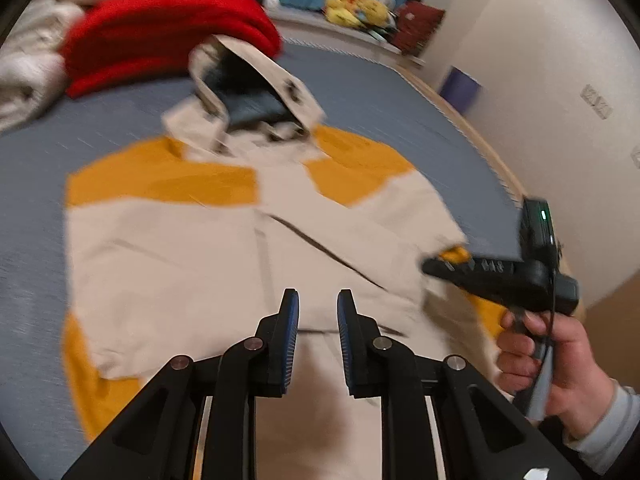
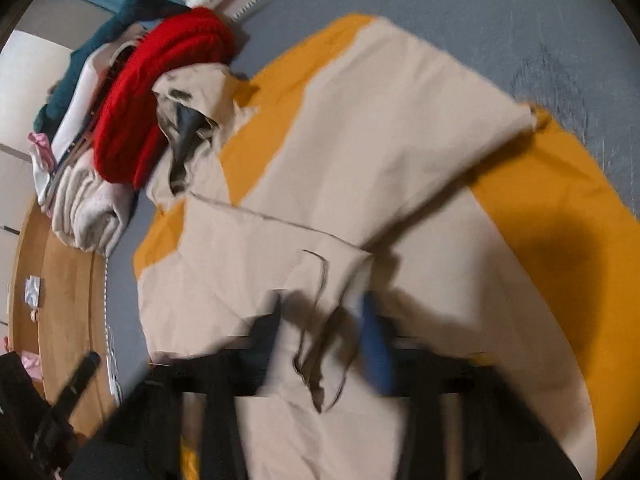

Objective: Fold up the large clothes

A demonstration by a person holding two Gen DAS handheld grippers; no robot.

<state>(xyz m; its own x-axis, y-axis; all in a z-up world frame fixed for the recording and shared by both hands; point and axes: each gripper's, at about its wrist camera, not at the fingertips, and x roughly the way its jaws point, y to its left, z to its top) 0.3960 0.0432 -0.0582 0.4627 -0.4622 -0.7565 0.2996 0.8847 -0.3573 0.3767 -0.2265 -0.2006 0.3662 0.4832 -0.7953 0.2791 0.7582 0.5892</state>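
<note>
A beige jacket point(image 1: 192, 248) with mustard-yellow panels and a hood lies front up on the grey-blue bed cover point(image 1: 380, 92); one sleeve is folded across its chest. My left gripper point(image 1: 318, 300) is at the lower hem, its jaws a narrow gap apart with beige cloth filling the gap. My right gripper point(image 1: 430, 268), held by a hand point(image 1: 560, 360), has its fingers together at the jacket's right edge by a yellow cuff. In the blurred right wrist view the jacket point(image 2: 360, 140) fills the frame, and a bunched fold of it sits between the right gripper's point(image 2: 322, 320) fingers.
A folded red garment point(image 1: 168, 28) lies on folded cream clothes point(image 1: 24, 68) just beyond the hood. Yellow plush toys point(image 1: 352, 8) lie at the far side. The bed's edge and a wall point(image 1: 540, 80) are to the right. Wooden floor point(image 2: 68, 280) shows beside the bed.
</note>
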